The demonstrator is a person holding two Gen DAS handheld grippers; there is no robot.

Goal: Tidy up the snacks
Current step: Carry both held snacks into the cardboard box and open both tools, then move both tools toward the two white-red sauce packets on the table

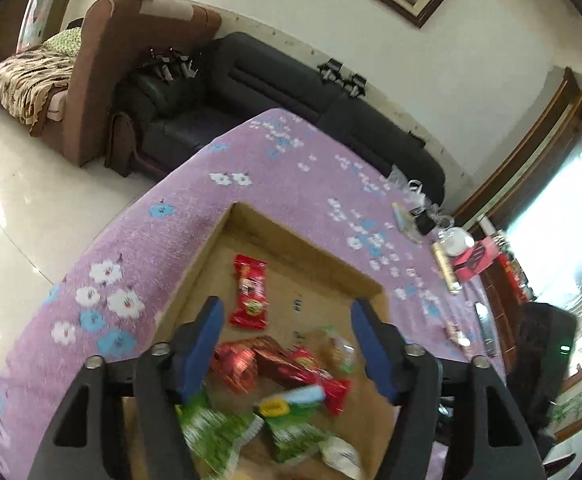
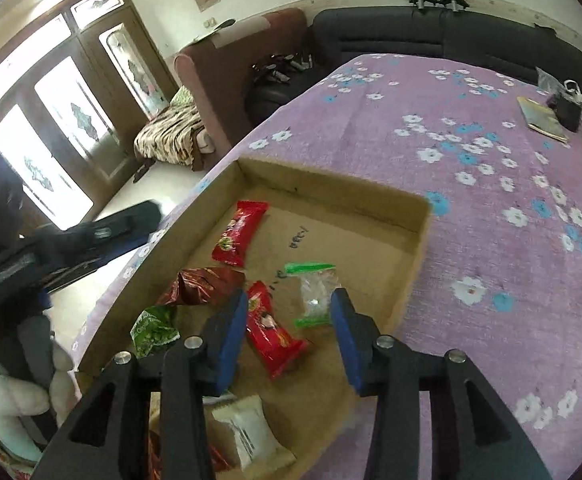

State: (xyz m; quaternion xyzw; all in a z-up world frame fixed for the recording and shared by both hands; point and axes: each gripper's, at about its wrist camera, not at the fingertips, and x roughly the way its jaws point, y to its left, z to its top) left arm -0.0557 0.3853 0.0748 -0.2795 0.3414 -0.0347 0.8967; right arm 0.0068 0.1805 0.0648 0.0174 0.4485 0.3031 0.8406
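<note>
Both claws hang released above a shallow cardboard box [image 2: 419,236] on a purple flowered cloth [image 2: 491,208]. Red, green, clear and white snack packets [image 2: 267,332] lie inside the box; left gripper [image 1: 287,344] and right gripper [image 2: 289,332] hold nothing.

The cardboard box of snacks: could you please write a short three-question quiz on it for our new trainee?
1. True or false: the cardboard box stands on a purple flowered cloth.
2. In the right wrist view, which packet lies farthest from the camera? A) white packet B) long red packet C) clear packet with green ends
3. Fill in: the right gripper holds ____.

Key: 1 true; 2 B; 3 nothing, its jaws stand open above the snacks.
</note>
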